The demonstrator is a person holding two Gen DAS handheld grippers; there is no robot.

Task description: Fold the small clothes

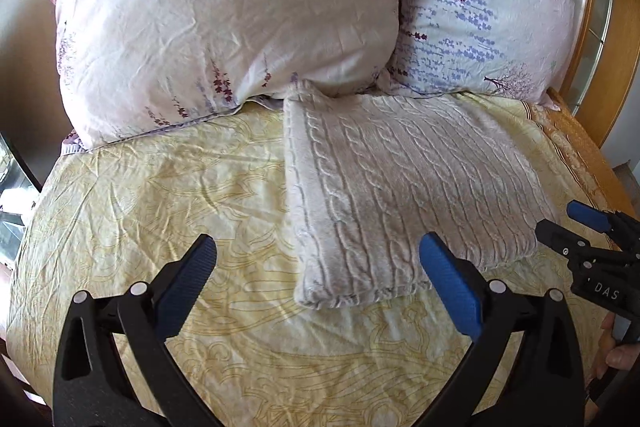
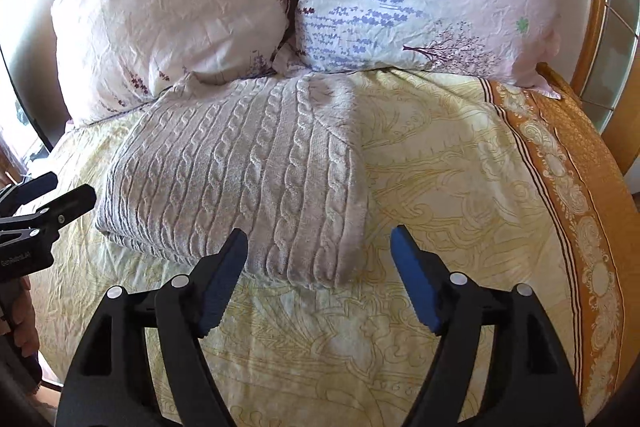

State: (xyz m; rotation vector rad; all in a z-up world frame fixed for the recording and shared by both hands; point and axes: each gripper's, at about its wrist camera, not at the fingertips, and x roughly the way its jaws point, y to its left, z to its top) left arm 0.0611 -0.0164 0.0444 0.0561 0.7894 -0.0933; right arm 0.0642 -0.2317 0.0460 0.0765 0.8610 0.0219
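A folded grey cable-knit sweater [image 1: 408,183] lies flat on the bed, on a pale yellow patterned bedspread [image 1: 160,195], its far edge tucked just under two pillows that lean against the head of the bed. The left pillow [image 1: 224,15] is plain pink with a few sprigs; the right pillow [image 1: 480,7] carries purple flower stems and a small tree. Their tops are cut off by the frame in both views. The left gripper [image 1: 318,267] hovers above the near left corner of the sweater, fingers [image 1: 450,281] spread wide and holding nothing; one finger overlaps the sweater's near edge in the picture, but whether it touches the knit is not clear. The right gripper [image 2: 320,247] hangs over the sweater's near right corner, its fingers [image 2: 414,279] likewise wide apart and empty, the left one crossing the near edge of the cloth. In the left wrist view the right gripper shows only in part at the right edge, with a bit of the hand [image 1: 618,355] holding it. An orange patterned border [image 2: 576,187] runs down the right side of the bedspread. A wooden bed frame [image 1: 616,39] curves behind it, mostly cut off. How many layers the sweater is folded into cannot be made out.
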